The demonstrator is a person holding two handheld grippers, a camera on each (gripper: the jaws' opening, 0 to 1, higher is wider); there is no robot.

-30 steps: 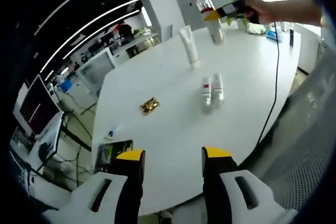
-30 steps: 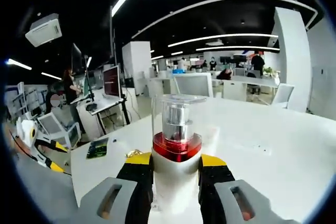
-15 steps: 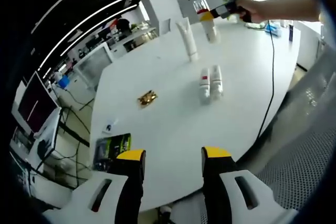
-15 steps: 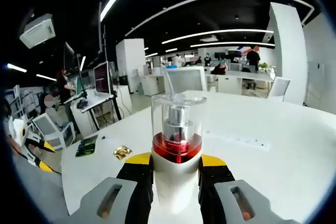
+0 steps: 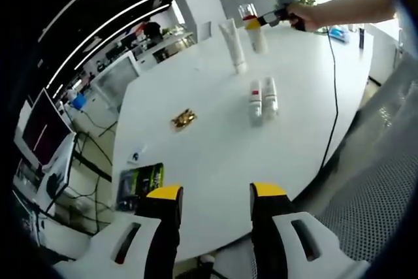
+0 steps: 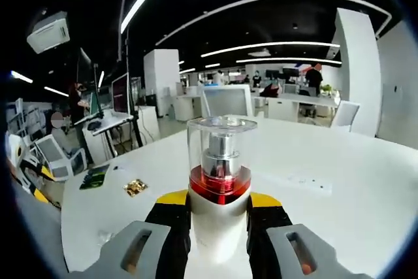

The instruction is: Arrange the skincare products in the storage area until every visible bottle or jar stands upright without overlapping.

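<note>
The left claw [image 5: 215, 193], with yellow-tipped black jaws on grey housings, hangs released above the near rim of the glossy white rounded counter [image 5: 215, 155], its jaws parted with nothing between them. Taking the pair of small white bottles lying side by side [image 5: 262, 98] as the landmark: a crumpled gold foil piece [image 5: 183, 119] lies to their left in the left gripper view, and a dark green printed card [image 5: 140, 184] sits nearer, at the counter's left edge. Beyond the pair, a tall white squeeze tube [image 5: 231, 45] stands upright on its cap. Farther still and just right of the tube, a person's hand [image 5: 302, 14], arm stretched in from the right, holds the right claw [image 5: 260, 20] level.

The right gripper view gives the close detail: the right claw's jaws are clenched on a white pump bottle with a glossy red collar, silver pump and clear cylindrical cap [image 6: 219, 187], upright between them. Past it lie the foil piece and card, small on the smooth counter.
</note>
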